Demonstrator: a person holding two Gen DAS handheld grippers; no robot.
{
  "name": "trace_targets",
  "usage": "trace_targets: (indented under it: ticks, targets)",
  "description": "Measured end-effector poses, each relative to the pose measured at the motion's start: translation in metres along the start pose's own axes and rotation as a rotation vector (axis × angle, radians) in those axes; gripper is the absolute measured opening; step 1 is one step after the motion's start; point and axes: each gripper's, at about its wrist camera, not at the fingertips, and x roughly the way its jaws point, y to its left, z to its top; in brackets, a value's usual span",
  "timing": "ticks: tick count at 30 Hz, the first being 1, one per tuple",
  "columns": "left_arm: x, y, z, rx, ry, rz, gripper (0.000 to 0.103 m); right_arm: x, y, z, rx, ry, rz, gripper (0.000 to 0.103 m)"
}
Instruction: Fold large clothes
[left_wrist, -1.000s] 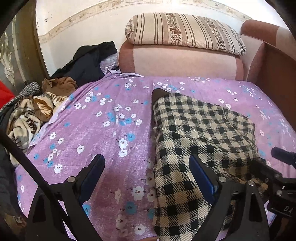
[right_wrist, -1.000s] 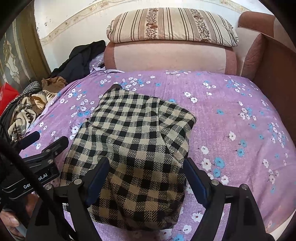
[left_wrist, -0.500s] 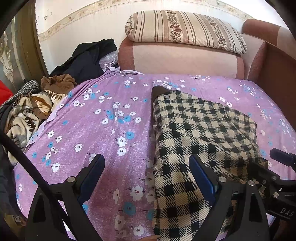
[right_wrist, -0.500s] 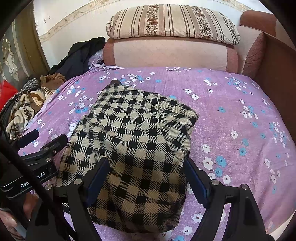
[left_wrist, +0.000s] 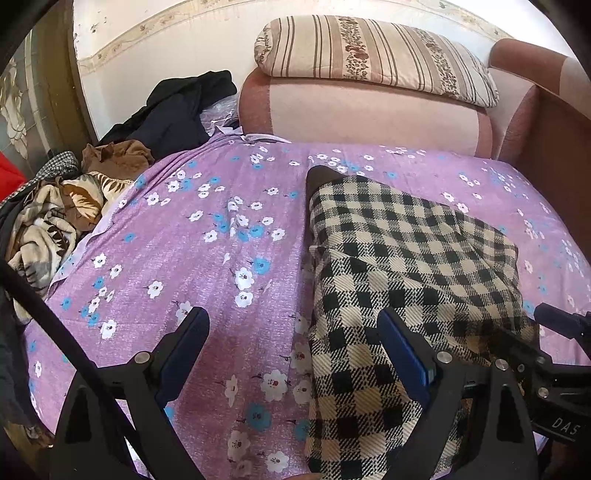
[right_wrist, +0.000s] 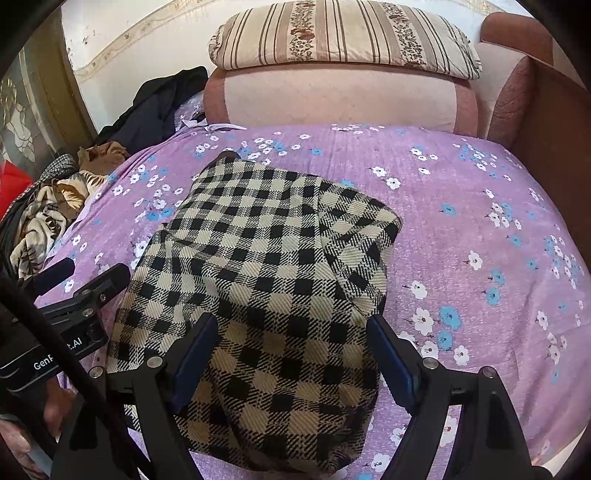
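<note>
Left wrist view: the left gripper (left_wrist: 291, 354) hangs low over the near edge of the bed, its jaws wide apart and holding nothing. One blue finger sits above the bare purple flowered sheet (left_wrist: 207, 258), the other above the left border of the checked garment (left_wrist: 402, 266), so the tool straddles the cloth's edge, probably lined up to take that side for the next fold. The garment lies on the right half of the bed, already doubled into a long bundle with a dark lining showing at its far tip. A heap of other clothes (left_wrist: 55, 218) waits at the left of the bed, and a striped pillow (left_wrist: 373, 59) rests on the sofa back behind. The right gripper (left_wrist: 557, 354) shows at the right edge of this view, just beside the garment.

Right wrist view: the right gripper (right_wrist: 291, 354) has its jaws equally spread and empty, both fingers framing the near end of the checked garment (right_wrist: 266, 266), seemingly ready to close on that hem. A folded flap lies over the cloth's right side.

Against the frames from a second ago, both cameras have eased slightly back and up: the garment sits a little lower and fuller in each view, while its shape and the jaw spacing are unchanged.
</note>
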Motion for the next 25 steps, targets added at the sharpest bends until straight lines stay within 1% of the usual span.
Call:
trace_targets:
  ticks: [17,22,25]
  targets:
    - [0.002,-0.004,-0.002,0.014,0.0,-0.001,0.091,0.007,0.002,-0.001,0.003,0.015,0.002,0.086]
    - [0.0,0.002,-0.001,-0.003,-0.025,-0.03,0.091,0.009,0.004,-0.002,-0.002,0.019,0.006,0.086]
    - [0.0,0.007,0.001,-0.013,-0.021,-0.05,0.091,0.008,0.002,-0.001,0.0,0.018,0.013,0.086]
